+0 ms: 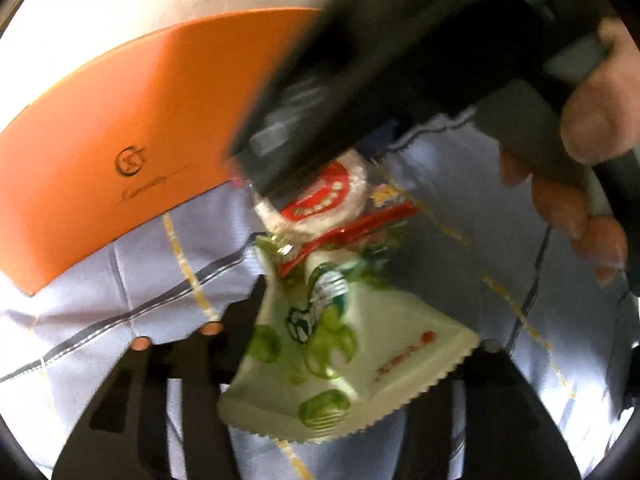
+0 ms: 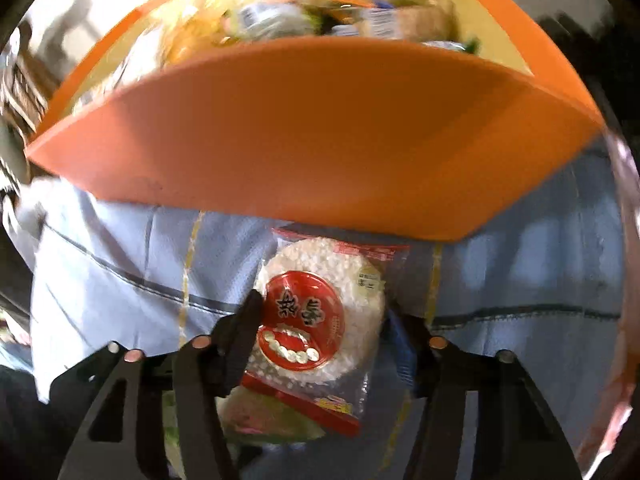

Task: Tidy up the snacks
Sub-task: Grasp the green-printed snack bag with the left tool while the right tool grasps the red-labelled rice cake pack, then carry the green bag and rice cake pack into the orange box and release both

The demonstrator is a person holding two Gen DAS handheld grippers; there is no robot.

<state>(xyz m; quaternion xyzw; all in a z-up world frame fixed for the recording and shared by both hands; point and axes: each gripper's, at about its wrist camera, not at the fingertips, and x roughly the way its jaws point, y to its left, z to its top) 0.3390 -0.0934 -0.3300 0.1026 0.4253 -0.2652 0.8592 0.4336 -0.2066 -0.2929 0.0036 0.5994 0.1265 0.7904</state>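
1. Left gripper (image 1: 352, 344) was clamped on a pale green snack packet (image 1: 340, 356), serrated edges visible, held above the blue-grey tablecloth (image 1: 120, 280).
2. Right gripper (image 2: 328, 340) was pinching a clear-wrapped rice cracker pack (image 2: 320, 320) with a red round label; one finger (image 2: 244, 328) pressed its left edge, the other sat at its right edge.
3. In the left wrist view the cracker pack (image 1: 320, 200) sat just beyond the green packet, close or touching; can't tell which. The right gripper's black body (image 1: 400, 60) and the person's hand (image 1: 580, 160) filled the upper right.
4. Orange box (image 2: 320, 128) stood on the cloth just behind the cracker pack; in the right wrist view it already held several blurred snack packs (image 2: 304, 12).
5. Same box (image 1: 120, 140) showed a logo on its side wall in the left wrist view, left of both packets.
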